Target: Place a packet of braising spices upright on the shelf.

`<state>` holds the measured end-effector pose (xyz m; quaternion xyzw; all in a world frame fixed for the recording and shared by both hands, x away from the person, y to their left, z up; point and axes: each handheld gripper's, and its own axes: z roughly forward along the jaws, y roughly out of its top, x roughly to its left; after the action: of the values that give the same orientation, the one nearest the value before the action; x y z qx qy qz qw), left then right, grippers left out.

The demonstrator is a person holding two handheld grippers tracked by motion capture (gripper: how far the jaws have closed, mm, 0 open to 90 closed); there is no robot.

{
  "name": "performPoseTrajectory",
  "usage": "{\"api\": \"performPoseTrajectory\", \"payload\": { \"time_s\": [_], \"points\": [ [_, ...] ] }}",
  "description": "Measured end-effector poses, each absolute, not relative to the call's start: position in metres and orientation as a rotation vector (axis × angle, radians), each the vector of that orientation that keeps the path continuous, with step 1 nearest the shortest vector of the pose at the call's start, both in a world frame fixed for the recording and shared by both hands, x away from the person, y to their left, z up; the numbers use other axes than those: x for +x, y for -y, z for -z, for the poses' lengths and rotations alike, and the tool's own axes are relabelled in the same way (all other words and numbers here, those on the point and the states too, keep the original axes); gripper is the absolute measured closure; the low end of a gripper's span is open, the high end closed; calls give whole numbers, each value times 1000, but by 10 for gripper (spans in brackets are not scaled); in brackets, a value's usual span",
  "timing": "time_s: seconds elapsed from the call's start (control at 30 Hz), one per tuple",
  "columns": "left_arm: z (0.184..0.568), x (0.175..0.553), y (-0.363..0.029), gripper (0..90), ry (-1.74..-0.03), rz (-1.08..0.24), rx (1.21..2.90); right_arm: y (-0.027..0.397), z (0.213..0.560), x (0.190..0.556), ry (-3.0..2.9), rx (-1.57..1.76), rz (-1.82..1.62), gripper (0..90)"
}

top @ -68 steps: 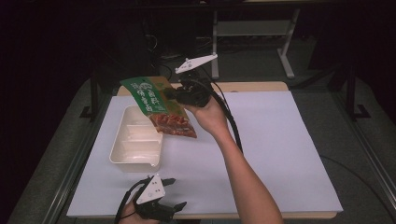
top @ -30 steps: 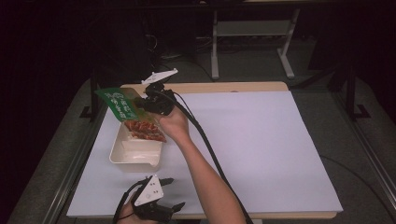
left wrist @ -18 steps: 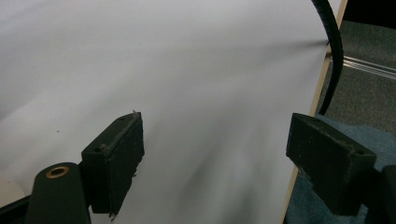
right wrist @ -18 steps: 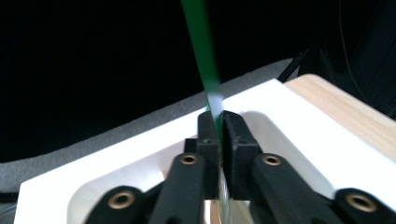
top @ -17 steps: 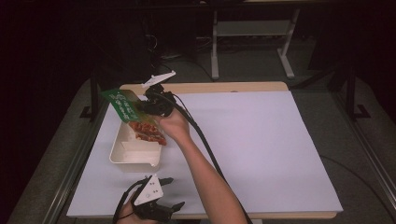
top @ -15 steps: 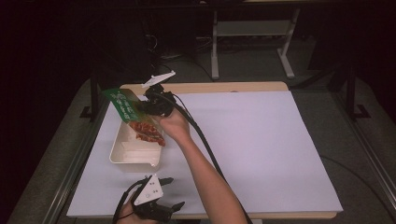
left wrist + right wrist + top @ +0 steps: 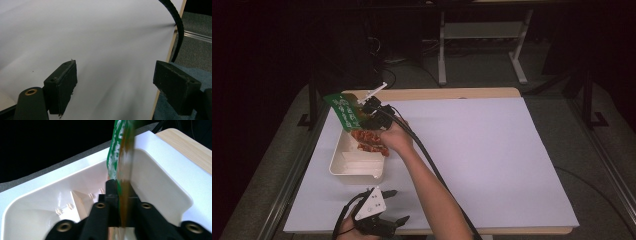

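- The right tool (image 7: 371, 116) grips a flat, flexible snack packet (image 7: 359, 126): its black, blocky jaws are pinched narrow on the packet's thin edge, seen edge-on in the right gripper view (image 7: 122, 195).
- The packet is glossy film, green with small white print at its upper end and clear or reddish-brown at its lower end, where crinkly red-orange pieces show.
- The packet hangs tilted over the far end of a cream plastic tray (image 7: 343, 167), its lower end dipping inside the tray's rim and its green end sticking out past the far left corner.
- The tray is a smooth, rounded-cornered rectangle with sloping walls and moulded dividers; from the right gripper view its wall (image 7: 160, 177) looks shiny and slightly translucent, with a thin upright partition inside.
- The tray sits on a matte white sheet (image 7: 492, 160) that covers most of the table (image 7: 452, 93), whose pale wood-grain edge shows along the far side.
- The left tool (image 7: 377, 222) rests low at the near edge of the sheet, just in front of the tray, under a pale three-cornered plate.
- In the left gripper view its two black, rectangular jaws stand wide apart with nothing but bare white sheet between them; their pads (image 7: 63, 85) look rough and slightly chipped at the edges.
- A ribbed black cable (image 7: 176, 30) curves past the table's edge.
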<state>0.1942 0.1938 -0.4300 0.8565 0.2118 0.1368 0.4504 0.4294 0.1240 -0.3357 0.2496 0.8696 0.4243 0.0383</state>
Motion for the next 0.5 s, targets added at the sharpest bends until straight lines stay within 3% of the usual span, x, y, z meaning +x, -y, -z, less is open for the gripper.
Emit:
{"api": "performPoseTrajectory", "payload": {
  "time_s": [0.5],
  "points": [
    [429,193,-192,187,-515,-335,2120,-115,326,415,-2595,759,-1460,895]
  ]
}}
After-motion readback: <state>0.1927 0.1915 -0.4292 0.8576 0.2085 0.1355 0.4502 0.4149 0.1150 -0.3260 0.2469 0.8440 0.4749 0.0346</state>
